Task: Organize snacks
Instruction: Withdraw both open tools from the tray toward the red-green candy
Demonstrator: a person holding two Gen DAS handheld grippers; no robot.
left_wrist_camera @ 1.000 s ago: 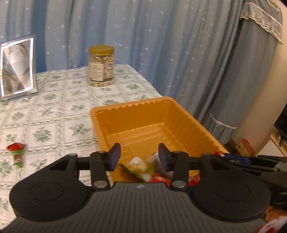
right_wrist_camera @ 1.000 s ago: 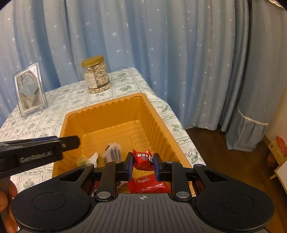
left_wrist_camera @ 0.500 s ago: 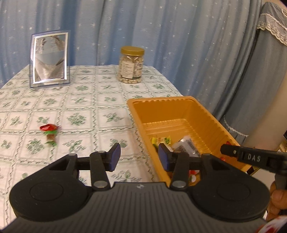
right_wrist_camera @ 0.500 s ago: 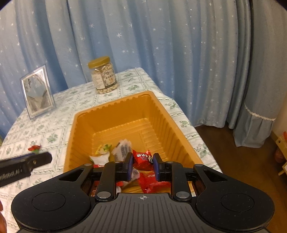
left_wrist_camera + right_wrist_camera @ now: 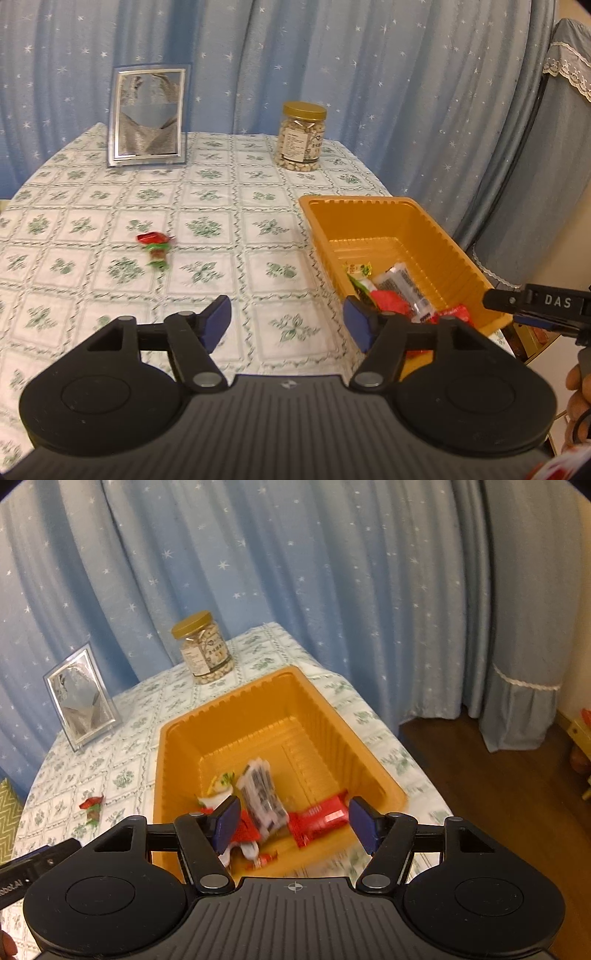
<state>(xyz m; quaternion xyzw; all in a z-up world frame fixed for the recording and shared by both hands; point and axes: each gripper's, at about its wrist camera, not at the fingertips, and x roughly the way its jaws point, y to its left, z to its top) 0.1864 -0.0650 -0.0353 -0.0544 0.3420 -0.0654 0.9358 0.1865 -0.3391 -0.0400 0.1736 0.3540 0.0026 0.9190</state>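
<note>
Tablecloth [image 5: 207, 221], candy [image 5: 157, 248] beyond opening left claw [image 5: 286, 322]

Orange tray [image 5: 369, 771]: thin moulded plastic w/ ribbed walls, slight sheen. Snack wrappers [image 5: 319, 821] glossy foil/plastic; tablecloth [image 5: 229, 236] matt printed cloth, curtain [image 5: 369, 92] soft matt fabric. Jar [image 5: 301, 138] clear plastic w/ shiny gold lid, photo frame [image 5: 147, 120] mirror-bright; grippers' bodies matt black plastic.

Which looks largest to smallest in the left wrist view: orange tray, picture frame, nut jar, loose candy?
1. Orange tray
2. Picture frame, though it stands farther off
3. Nut jar
4. Loose candy
</note>
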